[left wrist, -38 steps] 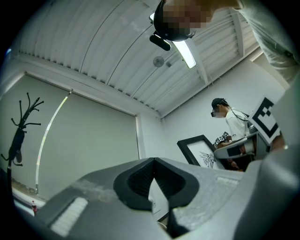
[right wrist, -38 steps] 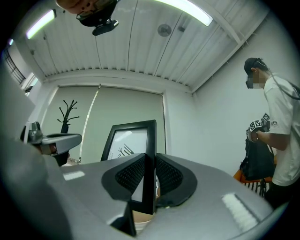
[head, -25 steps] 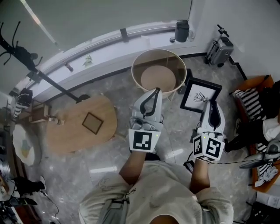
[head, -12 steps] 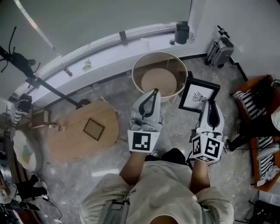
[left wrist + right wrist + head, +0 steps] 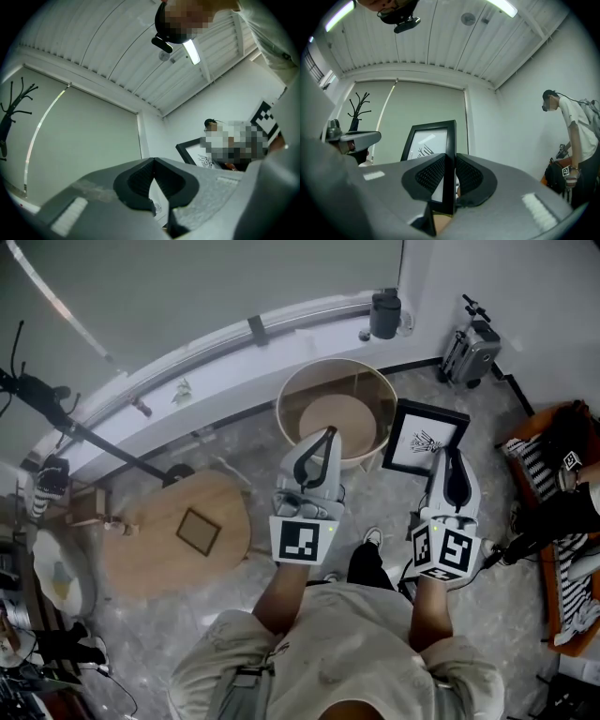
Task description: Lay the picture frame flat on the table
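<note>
– Beyond the person's torso, how are the arms posed?
– Both forearms reach forward side by side. The left tongs (image 5: 327, 435) and the right tongs (image 5: 448, 456) point away from the body, tips slightly raised, marker cubes facing up.
– State of each pair?
– Left tongs: jaws clenched together, nothing between them. Right tongs: jaws grasping the picture frame (image 5: 427, 439) by its right-hand rail. The frame stands upright and extends to the left of the right tongs' tips, so it sits between the two pairs.
– Counts?
– Two tongs and one picture frame. Two tables: a round table (image 5: 336, 362) with a raised rim just ahead of the left tongs, and an oval wooden table (image 5: 150, 540) well off to their left. One small square item (image 5: 199, 531) lies on the oval table. One bystander (image 5: 573, 136) stands far to the right of the right tongs.
– What is hidden or unclear?
– The frame's lower edge is behind the right tongs, so whether it touches anything below cannot be told. Its black sketch is too small to identify, and the bystander's legs are cut off
</note>
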Demonstrator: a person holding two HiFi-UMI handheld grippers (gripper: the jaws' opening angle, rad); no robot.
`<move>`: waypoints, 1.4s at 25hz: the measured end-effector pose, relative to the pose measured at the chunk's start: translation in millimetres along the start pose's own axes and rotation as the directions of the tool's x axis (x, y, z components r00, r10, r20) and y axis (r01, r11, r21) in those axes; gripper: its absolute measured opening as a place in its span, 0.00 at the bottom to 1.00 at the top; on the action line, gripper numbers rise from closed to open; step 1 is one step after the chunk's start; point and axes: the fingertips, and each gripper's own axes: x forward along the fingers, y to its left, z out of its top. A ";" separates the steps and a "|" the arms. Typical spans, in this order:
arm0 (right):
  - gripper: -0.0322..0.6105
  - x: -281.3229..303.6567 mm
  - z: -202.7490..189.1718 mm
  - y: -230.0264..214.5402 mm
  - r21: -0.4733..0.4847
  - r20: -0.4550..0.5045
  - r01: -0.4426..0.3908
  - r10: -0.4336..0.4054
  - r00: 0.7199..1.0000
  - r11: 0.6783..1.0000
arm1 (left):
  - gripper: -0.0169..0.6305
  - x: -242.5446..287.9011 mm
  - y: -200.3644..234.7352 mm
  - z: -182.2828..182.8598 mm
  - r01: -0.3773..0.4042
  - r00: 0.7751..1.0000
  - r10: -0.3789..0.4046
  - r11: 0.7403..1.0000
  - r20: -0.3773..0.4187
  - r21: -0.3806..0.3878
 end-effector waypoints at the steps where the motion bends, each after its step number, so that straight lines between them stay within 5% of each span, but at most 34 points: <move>1: 0.16 7.7 1.4 -5.9 0.000 0.004 0.001 -0.001 1.000 1.000 | 0.03 9.7 -1.5 -0.8 0.003 1.000 -0.003 1.000 0.001 0.001; 35: 0.16 209.4 -46.9 -168.9 0.105 -0.037 -0.017 0.021 0.999 0.994 | 0.03 251.4 -58.4 -62.2 -0.006 0.999 0.009 0.999 -0.052 0.052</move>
